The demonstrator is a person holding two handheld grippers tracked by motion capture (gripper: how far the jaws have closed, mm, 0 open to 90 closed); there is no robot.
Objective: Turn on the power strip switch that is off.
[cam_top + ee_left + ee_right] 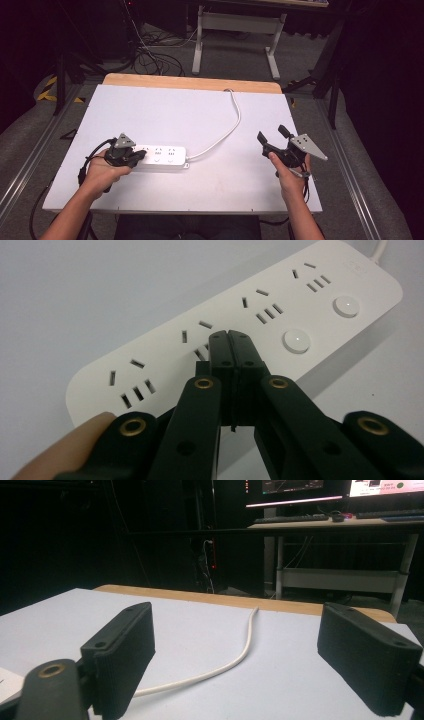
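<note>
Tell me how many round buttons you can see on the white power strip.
2 on the power strip: one button just right of the shut left gripper, the other nearer the cord end. More may be hidden behind the gripper.

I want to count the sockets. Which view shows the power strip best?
The left gripper view: the strip is close, with sockets and two buttons clear. The high view shows it small, partly covered. The right gripper view shows its cord.

The long white power strip (240, 335) is smooth, faintly glossy plastic. Matt black plastic forms the left claw (231, 340), with brass-coloured rivets. Beyond the strip, the matt white table (200, 110) shows a bare wood edge.
</note>
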